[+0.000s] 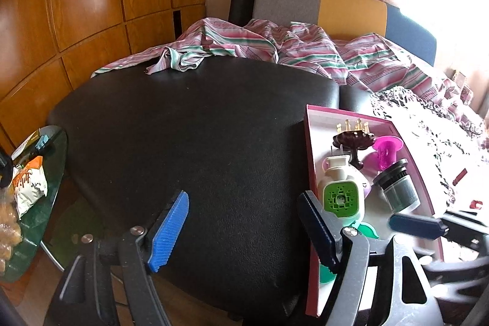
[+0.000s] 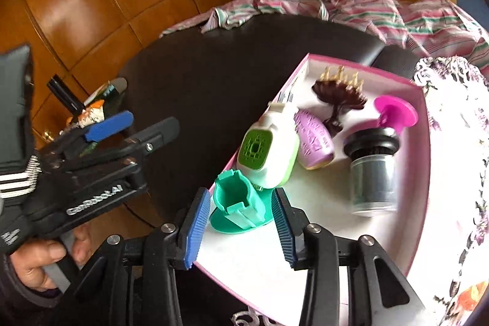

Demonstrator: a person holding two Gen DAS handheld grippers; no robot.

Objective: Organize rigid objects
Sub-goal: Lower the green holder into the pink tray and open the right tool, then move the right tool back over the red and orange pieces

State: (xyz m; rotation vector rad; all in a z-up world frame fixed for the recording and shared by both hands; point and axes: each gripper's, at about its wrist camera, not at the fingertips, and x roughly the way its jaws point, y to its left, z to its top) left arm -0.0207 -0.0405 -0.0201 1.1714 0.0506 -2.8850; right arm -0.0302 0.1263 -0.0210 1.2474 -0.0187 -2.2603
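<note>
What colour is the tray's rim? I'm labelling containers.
Pink rim, white inside; the right wrist view shows it best.

Black hand-held gripper (image 2: 241,222); blue ribbed pads (image 2: 195,226); silver screws; white lettering.

1. My left gripper (image 1: 244,231) tilts downward, its blue pads set wide apart with nothing between them.
2. My left hand (image 2: 45,261) wraps the handle from below.
3. My right gripper (image 2: 241,228) also angles down, jaws parted; the pads seem clear of contact, though blur makes that uncertain.
</note>
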